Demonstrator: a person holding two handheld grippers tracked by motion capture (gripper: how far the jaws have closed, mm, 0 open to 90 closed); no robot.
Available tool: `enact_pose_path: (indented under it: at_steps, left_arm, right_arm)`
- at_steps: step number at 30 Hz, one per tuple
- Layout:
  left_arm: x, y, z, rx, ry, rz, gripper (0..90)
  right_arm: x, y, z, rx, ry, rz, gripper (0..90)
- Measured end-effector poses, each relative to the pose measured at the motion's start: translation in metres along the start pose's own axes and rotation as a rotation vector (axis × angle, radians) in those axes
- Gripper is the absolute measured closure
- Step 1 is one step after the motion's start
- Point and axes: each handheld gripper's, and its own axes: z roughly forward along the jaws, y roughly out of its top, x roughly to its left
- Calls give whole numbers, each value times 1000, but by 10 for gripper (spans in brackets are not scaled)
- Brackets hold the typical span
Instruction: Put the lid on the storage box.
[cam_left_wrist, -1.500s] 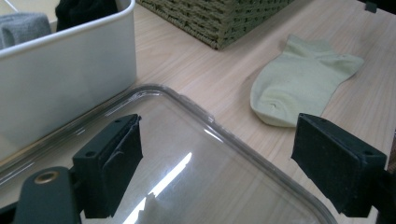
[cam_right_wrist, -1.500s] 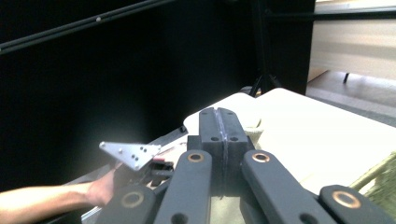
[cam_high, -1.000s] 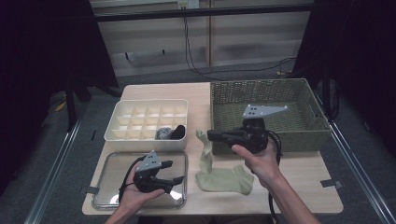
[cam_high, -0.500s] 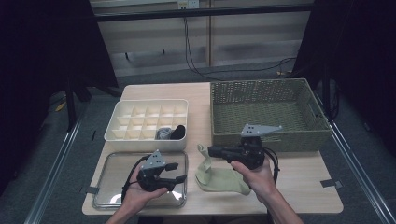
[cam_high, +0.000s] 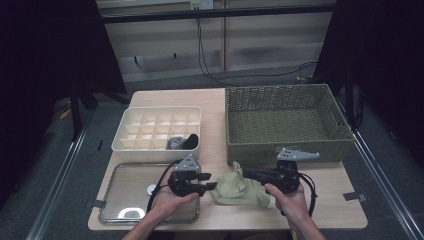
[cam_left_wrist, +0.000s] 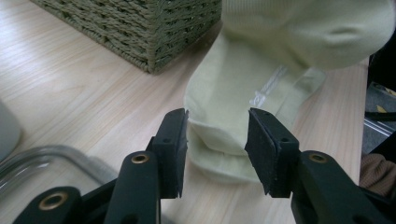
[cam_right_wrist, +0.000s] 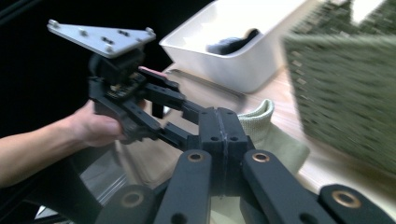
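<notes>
A pale green sock (cam_high: 241, 188) lies bunched on the table in front of the basket. My right gripper (cam_high: 244, 173) points left and is shut on the sock's raised upper fold (cam_left_wrist: 308, 28); in the right gripper view its jaws (cam_right_wrist: 223, 120) press together, with the sock's ribbed cuff (cam_right_wrist: 260, 119) just behind them. From the left, my left gripper (cam_high: 213, 186) reaches the sock's near end (cam_left_wrist: 217, 126). Its jaws (cam_left_wrist: 217, 149) stand open on either side of that end, not pinching it.
A white divider box (cam_high: 131, 142) at the back left holds dark socks (cam_high: 182, 142). A green wicker basket (cam_high: 285, 145) stands at the back right, close behind the sock. A clear tray (cam_high: 125, 200) lies front left, under my left hand.
My right gripper has pulled back from the basket toward the front edge, dragging and bunching the sock. My left gripper has moved right, off the tray, up to the sock's end.
</notes>
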Motion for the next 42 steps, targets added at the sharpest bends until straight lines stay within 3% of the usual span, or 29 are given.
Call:
enact_pose_path:
  at_steps: [5, 12, 20, 25, 30, 36, 42]
  left_arm:
    - [-1, 3, 12, 11, 4, -10, 553]
    - [-4, 7, 25, 25, -9, -12, 424]
    - [-1, 3, 30, 38, 4, -10, 582]
    - [3, 2, 27, 33, 15, -24, 591]
    - [5, 2, 22, 32, 11, -20, 612]
    - [7, 3, 20, 17, 0, -36, 640]
    - [6, 2, 24, 52, -9, -36, 691]
  right_arm:
    - [-9, -11, -7, 27, -57, 1, 900]
    - [-24, -25, -19, 56, -99, 14, 900]
    - [-41, -37, -38, 78, -186, 25, 900]
    - [-52, -42, -42, 116, -242, 23, 892]
    - [-57, -40, -42, 113, -262, 25, 797]
    - [-62, -40, -30, 166, -277, 13, 766]
    - [-72, -40, -17, 212, -296, 16, 716]
